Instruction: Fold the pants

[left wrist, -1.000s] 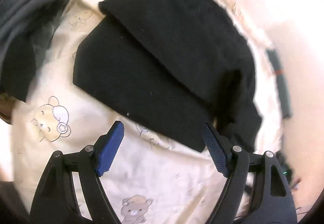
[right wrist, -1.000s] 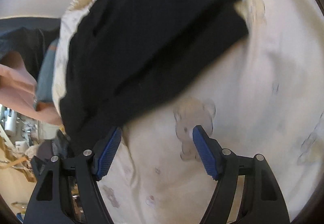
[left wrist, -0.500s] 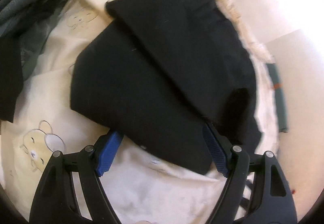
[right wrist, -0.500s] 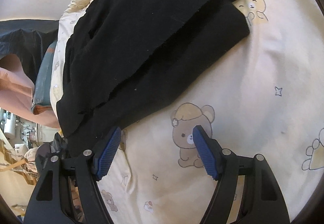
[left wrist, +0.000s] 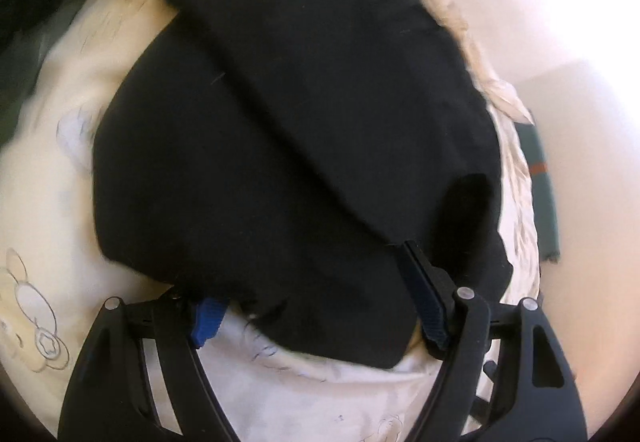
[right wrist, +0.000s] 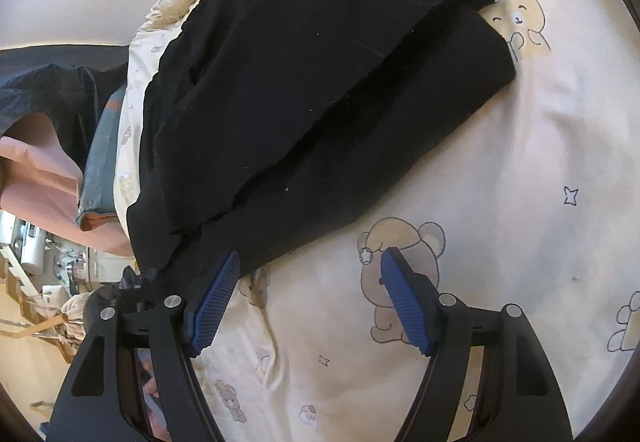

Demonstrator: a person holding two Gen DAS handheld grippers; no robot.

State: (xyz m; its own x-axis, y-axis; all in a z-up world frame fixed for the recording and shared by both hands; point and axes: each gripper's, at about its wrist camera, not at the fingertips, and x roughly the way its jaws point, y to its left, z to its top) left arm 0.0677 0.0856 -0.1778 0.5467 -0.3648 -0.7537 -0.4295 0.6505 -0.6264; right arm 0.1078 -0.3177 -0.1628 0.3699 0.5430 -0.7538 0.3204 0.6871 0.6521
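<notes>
Black pants (left wrist: 280,142) lie folded lengthwise on a cream bear-print sheet (left wrist: 60,242), one leg laid over the other. My left gripper (left wrist: 308,282) is low at their near edge and its jaws are closing. The cloth's edge lies between the fingers and covers the left blue pad; the pads stand apart from each other. In the right wrist view the pants (right wrist: 320,82) run from lower left to upper right. My right gripper (right wrist: 312,254) hangs open just off their long edge, over the sheet (right wrist: 500,202), with nothing held.
Dark grey clothing (left wrist: 28,2) is heaped at the upper left of the left wrist view. A grey-green strip with an orange band (left wrist: 542,194) lies past the bed's right edge. Pink cloth (right wrist: 40,170) and a dark garment (right wrist: 48,82) sit beyond the bed's left edge.
My left gripper has sunk and moved forward onto the pants' near edge, so the cloth now covers its left pad. The right gripper has stayed about where it was.
</notes>
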